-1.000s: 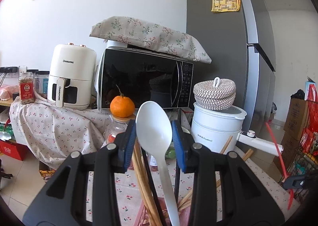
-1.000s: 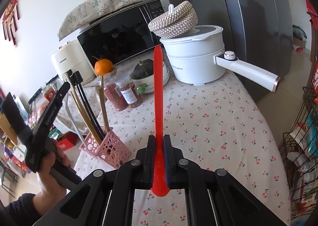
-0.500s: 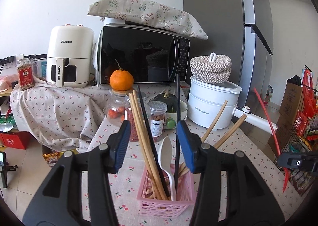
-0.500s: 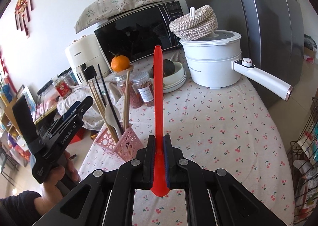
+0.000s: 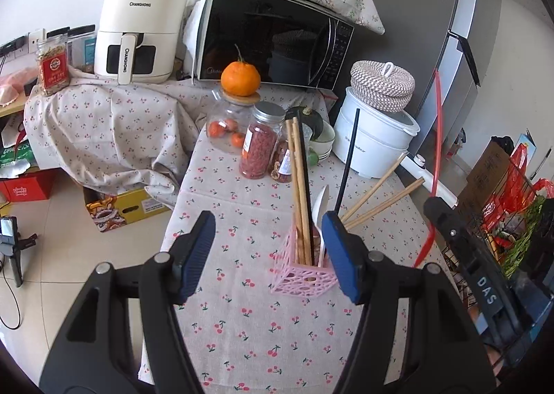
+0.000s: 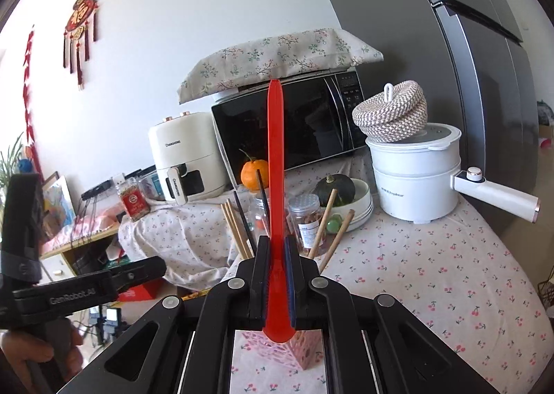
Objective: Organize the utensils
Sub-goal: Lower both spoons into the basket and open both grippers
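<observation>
tongs both up: left gripper [image 5: 266, 252] has just been opening, empty, white spoon [image 5: 320, 220] dropped in pink holder [image 5: 304, 278], right gripper [image 6: 276, 276] pinching red utensil [image 6: 276, 165], which i reckon goes in next, lower centre.

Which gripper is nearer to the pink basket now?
Right. The right gripper, shut on a red utensil, is directly above the pink basket; the left gripper, open and empty, is drawn back beside it.

Bare tablecloth [image 5: 242, 321] in lower centre gives free passage. Chopsticks [image 5: 299, 186] rising from pink basket [image 5: 304, 276] block centre; jars [image 5: 258, 144], pot [image 5: 374, 137] crowd behind.
</observation>
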Tool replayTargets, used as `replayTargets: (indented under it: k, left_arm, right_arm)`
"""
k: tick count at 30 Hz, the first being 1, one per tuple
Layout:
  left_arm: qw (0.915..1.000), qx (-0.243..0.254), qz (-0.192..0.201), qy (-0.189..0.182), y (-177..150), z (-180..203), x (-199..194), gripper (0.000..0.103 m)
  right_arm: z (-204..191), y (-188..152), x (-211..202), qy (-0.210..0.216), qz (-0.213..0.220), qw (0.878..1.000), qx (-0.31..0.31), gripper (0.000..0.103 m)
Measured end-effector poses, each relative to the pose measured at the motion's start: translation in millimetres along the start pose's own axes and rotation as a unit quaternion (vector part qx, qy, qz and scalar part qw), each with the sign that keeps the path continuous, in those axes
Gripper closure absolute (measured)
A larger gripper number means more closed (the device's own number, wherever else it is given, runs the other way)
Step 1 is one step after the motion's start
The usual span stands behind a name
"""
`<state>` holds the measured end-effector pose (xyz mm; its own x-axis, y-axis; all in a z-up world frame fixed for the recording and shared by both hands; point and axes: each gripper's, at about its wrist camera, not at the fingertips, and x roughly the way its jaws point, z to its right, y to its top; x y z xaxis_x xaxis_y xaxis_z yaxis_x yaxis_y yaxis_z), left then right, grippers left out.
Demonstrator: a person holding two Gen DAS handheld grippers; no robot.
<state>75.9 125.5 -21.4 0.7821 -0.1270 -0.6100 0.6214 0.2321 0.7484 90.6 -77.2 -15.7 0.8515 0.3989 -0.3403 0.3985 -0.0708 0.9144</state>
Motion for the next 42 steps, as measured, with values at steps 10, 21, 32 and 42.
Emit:
replayTargets:
  k: [10,21,32,42]
  left_arm:
    - [0.9982,-0.026,-0.047,-0.026,-10,-27,-2,0.038]
    - [0.9979,-0.043,-0.043,-0.022,-6,-40,-7,0.038]
    - [0.9984,-0.038,-0.038,-0.017,-6,-41,-7,0.038]
    - [0.9977,-0.033,-0.059,-0.010,-10,-42,-3,0.037]
  right_arm:
    - [-33,-42,54,-0.094,0.074,0.990,-0.071,0.095]
    - [-35,-63,72,-0.119,0.074,0.987,-0.073,0.095]
    - [-33,-80,68,-0.113,0.055,0.990,-0.058,0.085]
    - [-36,-79,49,-0.099,0.036,0.993,-0.057,0.065]
